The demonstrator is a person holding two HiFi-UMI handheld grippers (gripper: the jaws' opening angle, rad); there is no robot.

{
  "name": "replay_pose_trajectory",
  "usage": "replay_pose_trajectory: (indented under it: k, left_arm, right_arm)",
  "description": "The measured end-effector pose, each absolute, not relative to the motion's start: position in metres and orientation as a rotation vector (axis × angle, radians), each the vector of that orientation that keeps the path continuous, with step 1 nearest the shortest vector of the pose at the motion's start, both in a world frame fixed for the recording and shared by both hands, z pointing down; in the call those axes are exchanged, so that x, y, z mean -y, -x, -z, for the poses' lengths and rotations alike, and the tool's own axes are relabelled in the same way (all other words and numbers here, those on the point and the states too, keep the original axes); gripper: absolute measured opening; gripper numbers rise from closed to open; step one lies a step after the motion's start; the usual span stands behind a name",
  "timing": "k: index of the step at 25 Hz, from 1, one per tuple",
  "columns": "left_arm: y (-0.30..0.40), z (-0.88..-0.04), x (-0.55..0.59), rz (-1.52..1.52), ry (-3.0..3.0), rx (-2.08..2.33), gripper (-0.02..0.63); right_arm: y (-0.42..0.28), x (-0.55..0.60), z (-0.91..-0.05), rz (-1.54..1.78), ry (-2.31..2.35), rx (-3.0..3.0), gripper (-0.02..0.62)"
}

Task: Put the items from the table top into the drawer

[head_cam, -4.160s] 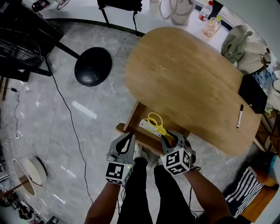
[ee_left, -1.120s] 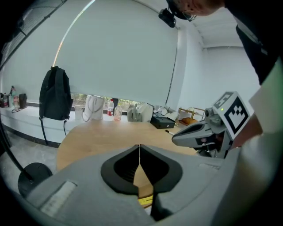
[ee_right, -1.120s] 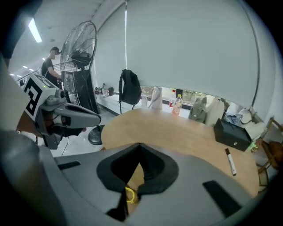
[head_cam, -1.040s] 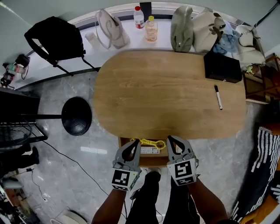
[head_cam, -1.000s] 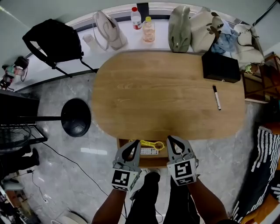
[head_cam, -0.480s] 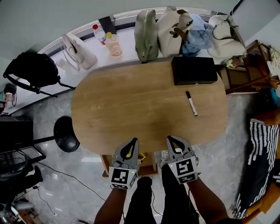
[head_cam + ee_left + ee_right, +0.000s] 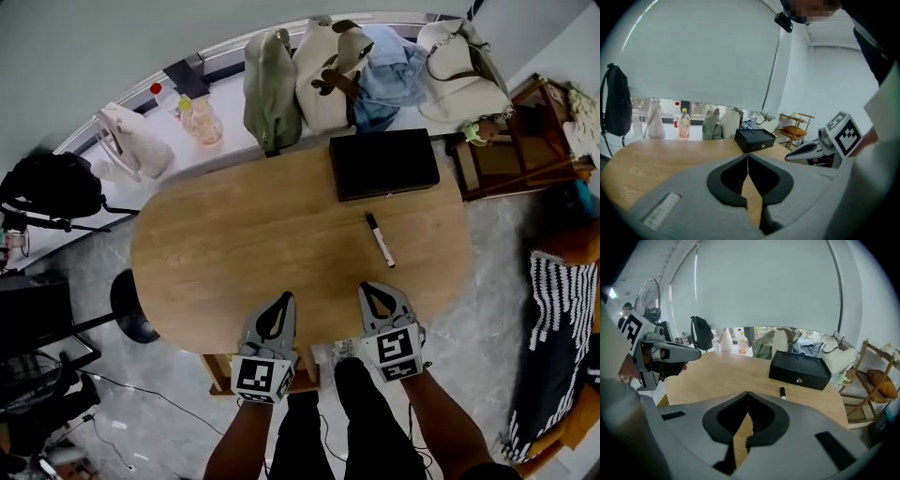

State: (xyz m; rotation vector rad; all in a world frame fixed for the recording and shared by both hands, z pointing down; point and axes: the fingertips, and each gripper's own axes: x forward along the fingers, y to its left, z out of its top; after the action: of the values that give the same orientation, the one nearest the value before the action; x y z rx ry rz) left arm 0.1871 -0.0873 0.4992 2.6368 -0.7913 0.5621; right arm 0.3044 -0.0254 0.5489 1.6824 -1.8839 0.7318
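Wooden table [image 7: 244,253]: oval, filling the middle of the head view; its near edge runs past the tips of both grippers.
Marker pen [image 7: 379,240]: black with a white end, lying flat on the table right of centre, just below the black box and apart from it.
Black box [image 7: 382,163]: at the table's far edge, upper right of centre.
Left gripper [image 7: 285,298]: lower centre; jaws pressed together with nothing between them, tip at the table's near edge.
Right gripper [image 7: 368,287]: just to the right of the left one; jaws pressed together and empty, with the marker pen above it in the frame, untouched.
Drawer [image 7: 217,367]: only a wooden corner shows under the table's near edge, lower left of the left gripper; its inside cannot be seen.
Bags [image 7: 272,89]: green, cream and white, in a row on the white ledge along the top of the frame.
Bottles [image 7: 202,120]: on the same ledge, upper left.
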Motion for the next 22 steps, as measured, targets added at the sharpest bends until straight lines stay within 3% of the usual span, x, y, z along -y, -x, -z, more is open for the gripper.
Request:
replay_pose_trajectory:
  k: [4, 7, 11, 22]
  left_arm:
    - [-0.202, -0.507, 0.093, -0.589, -2.638, 0.791, 0.018]
    - [-0.209, -0.513, 0.093, -0.608, -2.627, 0.797, 0.018]
    - [-0.217, -0.519, 0.091, -0.628, -2.624, 0.791, 0.018]
    - [-0.206, -0.538, 0.097, -0.676, -2.587, 0.845, 0.018]
  right_arm:
    - [-0.330, 0.036, -0.565, -0.758, -1.683, 1.865, 0.007]
    - [-0.345, 0.042, -0.579, -0.792, -1.674, 1.846, 0.110]
    - [-0.367, 0.047, -0.601, -0.839, -1.660, 1.814, 0.169]
    - [-0.407, 0.064, -0.664, -0.919, -1.596, 1.723, 0.186]
